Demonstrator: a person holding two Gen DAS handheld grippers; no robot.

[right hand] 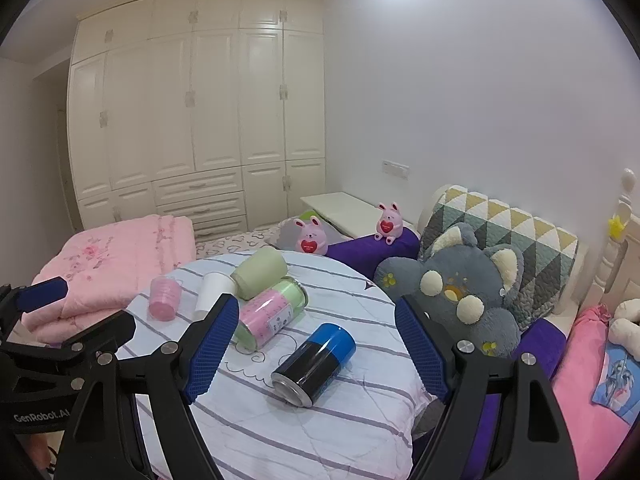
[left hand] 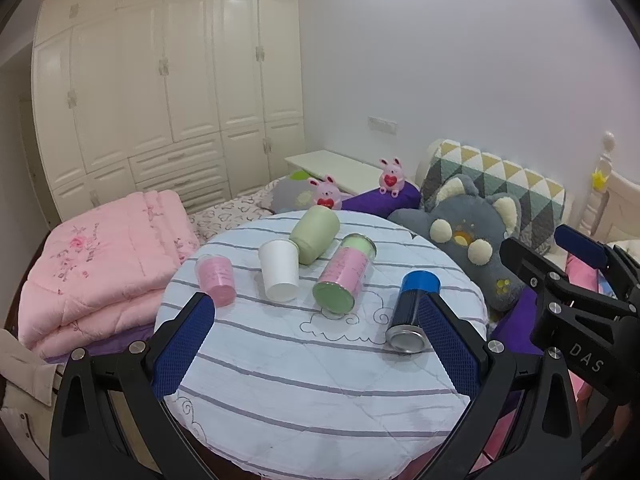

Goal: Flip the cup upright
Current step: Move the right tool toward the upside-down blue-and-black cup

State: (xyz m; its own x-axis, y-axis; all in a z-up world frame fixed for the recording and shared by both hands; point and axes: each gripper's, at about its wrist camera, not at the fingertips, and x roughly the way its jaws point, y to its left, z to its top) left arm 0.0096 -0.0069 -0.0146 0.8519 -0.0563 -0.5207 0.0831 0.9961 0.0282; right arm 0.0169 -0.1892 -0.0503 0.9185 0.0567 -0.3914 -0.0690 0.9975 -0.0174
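Fingers (right hand: 212, 344) of both grippers are hanging released, blue cup (right hand: 314, 364) lying between the right pair, needing a mid-body pinch.

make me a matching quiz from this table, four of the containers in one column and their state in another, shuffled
Things:
1. pink cup
2. white cup
3. sage green cup
4. blue and black can

States:
A. on its side, metal end toward the camera, nearest the right hand-held gripper
B. upside down, at the left of the row
C. on its side, farthest back on the table
D. upside down, just in front of the sage green one

Pairs: 1-B, 2-D, 3-C, 4-A
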